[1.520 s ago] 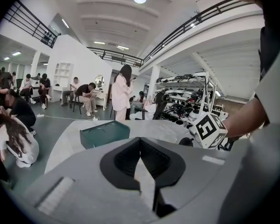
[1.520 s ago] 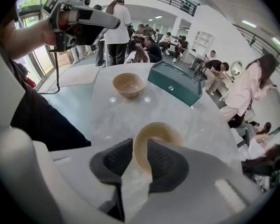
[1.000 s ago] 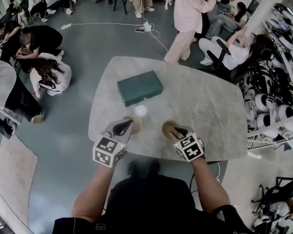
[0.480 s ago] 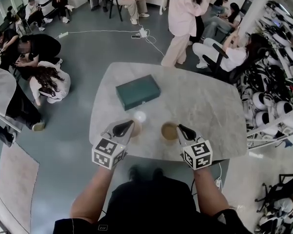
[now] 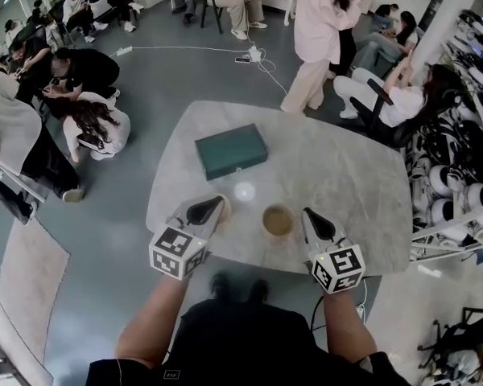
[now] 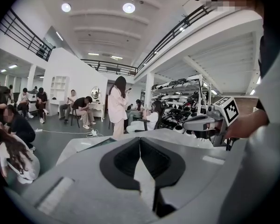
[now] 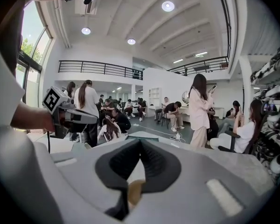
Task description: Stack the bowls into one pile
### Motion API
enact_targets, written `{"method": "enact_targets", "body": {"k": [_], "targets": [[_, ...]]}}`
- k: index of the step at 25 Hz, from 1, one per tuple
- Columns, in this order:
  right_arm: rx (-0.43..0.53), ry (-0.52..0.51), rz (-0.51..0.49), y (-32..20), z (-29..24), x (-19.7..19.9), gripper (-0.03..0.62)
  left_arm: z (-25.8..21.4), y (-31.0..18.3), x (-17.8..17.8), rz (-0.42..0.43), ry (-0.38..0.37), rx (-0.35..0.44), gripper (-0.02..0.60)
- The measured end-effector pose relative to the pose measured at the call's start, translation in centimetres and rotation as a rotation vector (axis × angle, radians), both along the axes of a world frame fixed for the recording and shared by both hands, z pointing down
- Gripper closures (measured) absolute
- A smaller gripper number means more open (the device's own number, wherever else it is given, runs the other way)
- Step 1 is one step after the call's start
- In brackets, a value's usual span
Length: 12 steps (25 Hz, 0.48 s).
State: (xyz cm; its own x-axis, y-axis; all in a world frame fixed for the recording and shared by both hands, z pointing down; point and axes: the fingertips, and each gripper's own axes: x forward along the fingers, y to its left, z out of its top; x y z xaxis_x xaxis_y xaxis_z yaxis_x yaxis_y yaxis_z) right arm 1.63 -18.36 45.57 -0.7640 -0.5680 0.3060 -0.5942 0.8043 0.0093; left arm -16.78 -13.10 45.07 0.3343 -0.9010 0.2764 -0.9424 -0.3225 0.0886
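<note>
Bowls: two on the marble table (image 5: 346,175), near your edge, side by side with a gap, not in one pile. Head view: the brown bowl (image 5: 278,220) sits upright on the tabletop between your two grippers, with nothing touching it. The tan bowl (image 5: 224,208) is mostly hidden under the tip of your left gripper (image 5: 218,203); only a sliver of rim shows, and whether they touch can't be made out. Your right gripper (image 5: 307,213) is just right of the brown bowl and clear of it, tip pointing away from you. A green box (image 5: 231,149) lies flat farther back on the table, apart from both bowls. A standing person in a pink top (image 5: 326,30) is beyond the far edge, and others sit or crouch on the grey floor (image 5: 161,87). Left gripper view: your left jaws are pressed together at the tips, with only a pale sliver in the slit behind them. Your right gripper (image 6: 186,123) shows at the right, held in your hand. Right gripper view: your right jaws have just been closing and now meet at the tips, nothing between them. The brown bowl (image 7: 135,191) peeks through the gap low behind the tips, down on the table. The green box (image 7: 142,135) shows just past the tips.
</note>
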Motion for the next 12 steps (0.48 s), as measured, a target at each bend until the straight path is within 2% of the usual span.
{"method": "enact_targets", "body": {"k": [3, 9, 10, 12], "targets": [[-0.013, -0.008, -0.005, -0.5, 0.4, 0.5, 0.591, 0.7, 0.0, 0.0, -0.017, -0.020, -0.005, 0.569], [-0.046, -0.006, 0.002, -0.7, 1.6, 1.3, 0.591, 5.0, 0.5, -0.6, -0.010, -0.076, -0.103, 0.568], [-0.050, -0.003, 0.003, -0.7, 1.7, 1.3, 0.589, 5.9, 0.5, -0.8, -0.005, -0.082, -0.126, 0.560], [-0.059, 0.004, 0.004, -0.6, 2.2, 1.1, 0.591, 7.8, 0.8, -1.3, 0.005, -0.093, -0.175, 0.483]]}}
